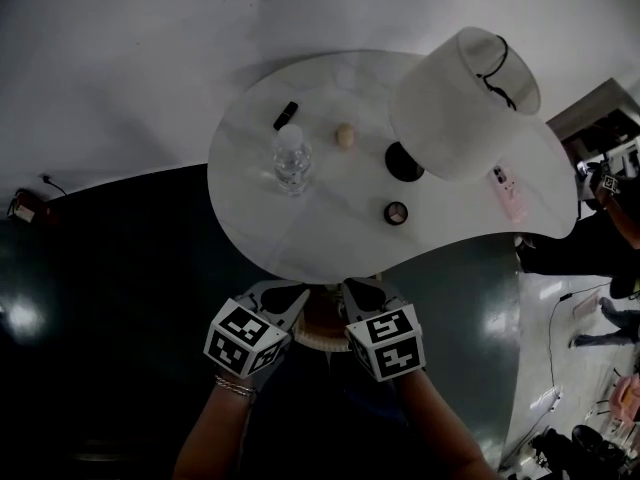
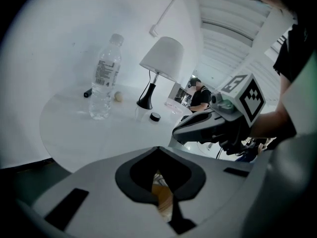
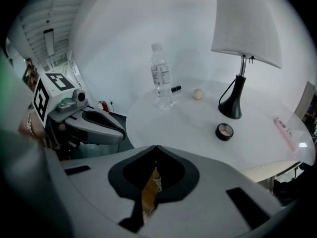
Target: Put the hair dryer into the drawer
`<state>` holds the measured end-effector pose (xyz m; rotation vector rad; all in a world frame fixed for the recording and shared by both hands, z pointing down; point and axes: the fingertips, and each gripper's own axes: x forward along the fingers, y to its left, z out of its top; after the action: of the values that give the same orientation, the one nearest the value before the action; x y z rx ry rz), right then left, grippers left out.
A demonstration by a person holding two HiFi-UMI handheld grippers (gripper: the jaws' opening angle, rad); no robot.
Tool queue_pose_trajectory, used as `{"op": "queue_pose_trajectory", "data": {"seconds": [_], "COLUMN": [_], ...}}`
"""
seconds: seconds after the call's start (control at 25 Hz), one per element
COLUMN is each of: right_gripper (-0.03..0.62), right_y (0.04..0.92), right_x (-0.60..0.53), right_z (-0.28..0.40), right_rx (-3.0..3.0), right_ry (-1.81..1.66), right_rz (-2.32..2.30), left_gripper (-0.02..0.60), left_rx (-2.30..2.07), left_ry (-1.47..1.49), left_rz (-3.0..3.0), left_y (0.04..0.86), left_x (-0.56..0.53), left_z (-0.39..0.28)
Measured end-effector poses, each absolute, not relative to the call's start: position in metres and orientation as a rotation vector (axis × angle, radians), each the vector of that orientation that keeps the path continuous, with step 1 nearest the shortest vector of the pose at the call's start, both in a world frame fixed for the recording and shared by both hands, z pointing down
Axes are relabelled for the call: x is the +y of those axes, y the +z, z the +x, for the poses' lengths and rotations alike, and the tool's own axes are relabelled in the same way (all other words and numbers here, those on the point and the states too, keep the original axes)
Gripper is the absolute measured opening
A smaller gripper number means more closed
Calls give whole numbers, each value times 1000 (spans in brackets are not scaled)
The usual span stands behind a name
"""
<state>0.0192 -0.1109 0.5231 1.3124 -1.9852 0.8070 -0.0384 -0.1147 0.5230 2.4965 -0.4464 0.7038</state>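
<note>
- White wall (image 1: 120, 48) behind, dark floor (image 1: 110, 268) below, and one white curved table (image 1: 330, 218) set against that wall
- Count on the table: one bottle (image 1: 291, 158), upright, near the left edge
- One black pen (image 1: 285, 115) lying just behind the bottle, apart from it
- One small pale ball (image 1: 345, 134) to the right of the bottle, between it and the lamp
- One lamp (image 1: 465, 103), white shade on a black base, standing upright at the right half
- One small round compact (image 1: 397, 212), open, in front of the lamp base
- One flat pink item (image 1: 510, 190) lying near the table's right end; too small to say what it is
- Now the tools: two grippers, side by side, low at the table's near edge and clear of the top
- Left gripper (image 1: 288, 296): in its own view the jaws are pressed together, tips meeting, nothing pinched
- Right gripper (image 1: 363, 292): same story in its own view, jaws pressed together with nothing between them
- Through the slit behind each pair of tips shows a tan woven thing (image 1: 325, 330), which sits below and between the two grippers; I cannot tell what it is
- The grippers are near each other but not touching
- Hair dryer and drawer: no view shows where they are
- A person's arm (image 1: 620, 213) is at the far right edge, beyond the table
</note>
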Motion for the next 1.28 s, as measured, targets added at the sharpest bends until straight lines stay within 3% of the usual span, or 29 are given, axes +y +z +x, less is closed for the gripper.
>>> {"op": "queue_pose_trajectory", "data": {"seconds": [1.28], "right_gripper": [18], "right_y": [397], "right_x": [-192], "right_z": [76], "right_rx": [-2199], "right_ry": [414], "right_rz": [1394], "left_gripper": [8], "left_rx": [-836], "left_ry": [476], "left_rz": [2649], "left_y": [391], "left_x": [-182], "left_z": [0]}}
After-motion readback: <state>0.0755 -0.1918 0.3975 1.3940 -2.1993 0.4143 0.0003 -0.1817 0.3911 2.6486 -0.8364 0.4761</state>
